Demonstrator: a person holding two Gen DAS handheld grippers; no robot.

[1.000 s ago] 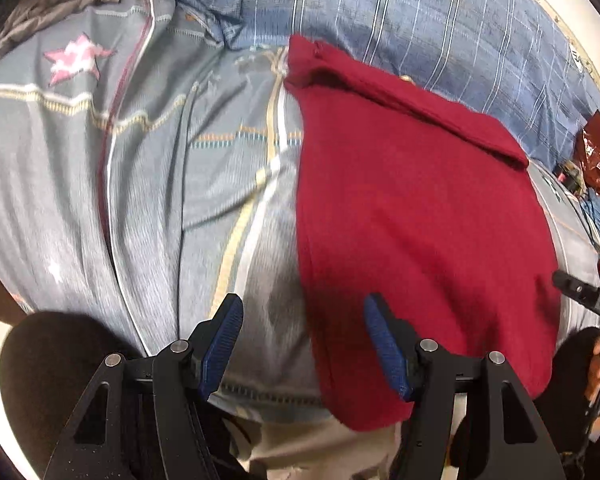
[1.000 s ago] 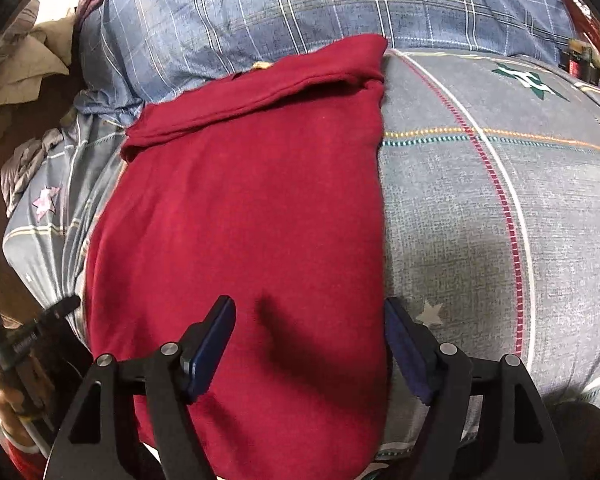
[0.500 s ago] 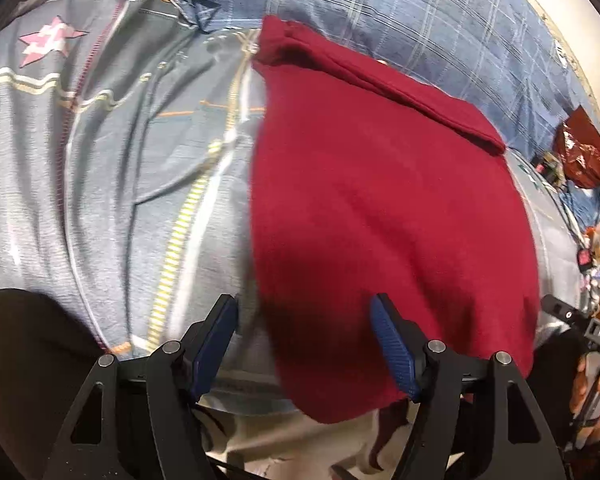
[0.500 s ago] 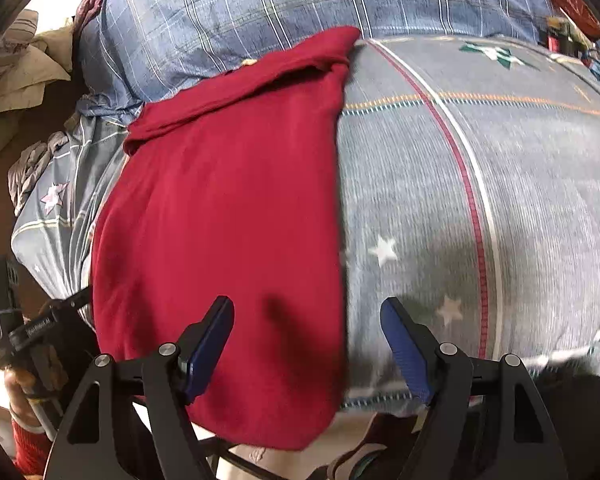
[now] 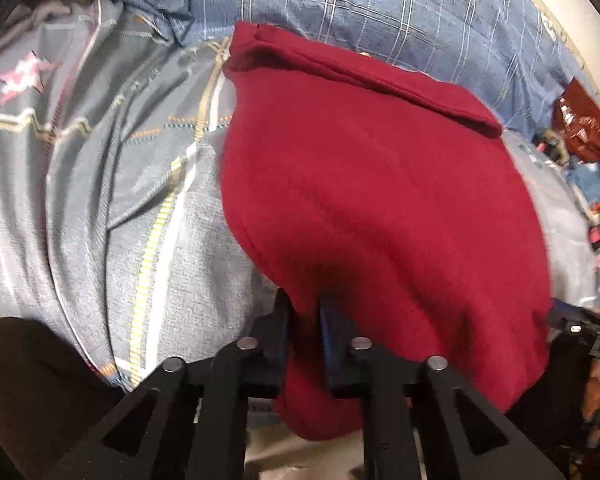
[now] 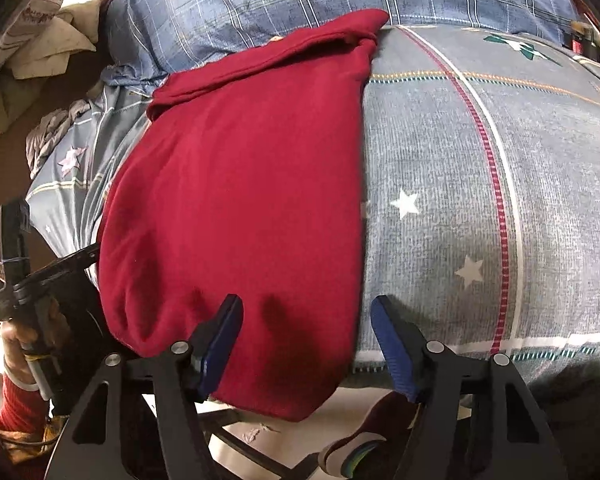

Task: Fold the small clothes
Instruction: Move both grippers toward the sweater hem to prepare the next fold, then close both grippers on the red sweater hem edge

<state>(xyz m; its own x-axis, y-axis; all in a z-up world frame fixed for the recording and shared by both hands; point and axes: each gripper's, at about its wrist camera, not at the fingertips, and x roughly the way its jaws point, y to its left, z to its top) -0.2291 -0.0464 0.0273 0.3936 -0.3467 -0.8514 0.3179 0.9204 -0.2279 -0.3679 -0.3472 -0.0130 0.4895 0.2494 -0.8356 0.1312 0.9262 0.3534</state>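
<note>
Two grippers are working one red garment [image 5: 380,200], which is lying on a patterned bedsheet [image 6: 460,200] with its near hem drooping over the bed's edge at 6 o'clock. The left gripper [image 5: 304,320], wide open a moment ago, is now pinching that hem. The right gripper [image 6: 306,344] is closing, straddling the hem's right corner without pressing yet. A fold is likely starting.

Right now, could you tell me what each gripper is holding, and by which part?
The left gripper pinches the dark red cloth garment at its near hem. The right gripper holds nothing; its jaws are closing around the near right corner.
</note>
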